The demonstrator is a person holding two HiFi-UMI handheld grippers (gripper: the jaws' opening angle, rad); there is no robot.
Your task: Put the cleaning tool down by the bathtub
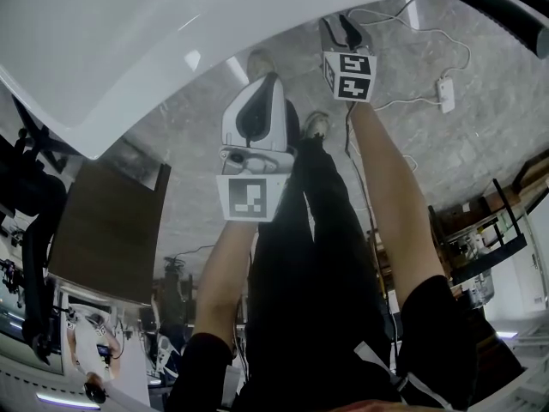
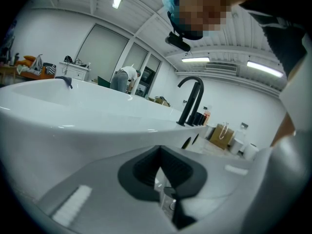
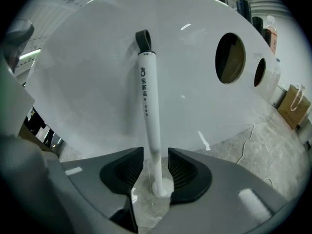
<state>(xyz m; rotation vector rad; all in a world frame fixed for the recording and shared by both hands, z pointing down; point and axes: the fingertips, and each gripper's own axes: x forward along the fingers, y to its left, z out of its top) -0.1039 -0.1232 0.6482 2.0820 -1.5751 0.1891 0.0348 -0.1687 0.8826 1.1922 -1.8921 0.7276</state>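
Right gripper [image 3: 156,156] has its jaws spread wide. The cleaning tool [image 3: 148,116] stands loose between them, foot on the floor [image 3: 253,135], handle running to 12 o'clock against the bathtub [image 3: 92,82]. Left gripper [image 2: 162,165] jaws are closed on nothing.

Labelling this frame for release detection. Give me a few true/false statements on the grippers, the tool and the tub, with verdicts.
1. The right gripper clamps the tool. False: its jaws stand apart, the tool between them with a gap on each side.
2. The tool stands upright against the tub, its lower end on the floor. True.
3. The left gripper holds a cloth. False: its jaws are together with nothing in them.
4. A black faucet rises behind the tub's rim. True.
5. The tool is black all over. False: it is white, with a black loop on top.
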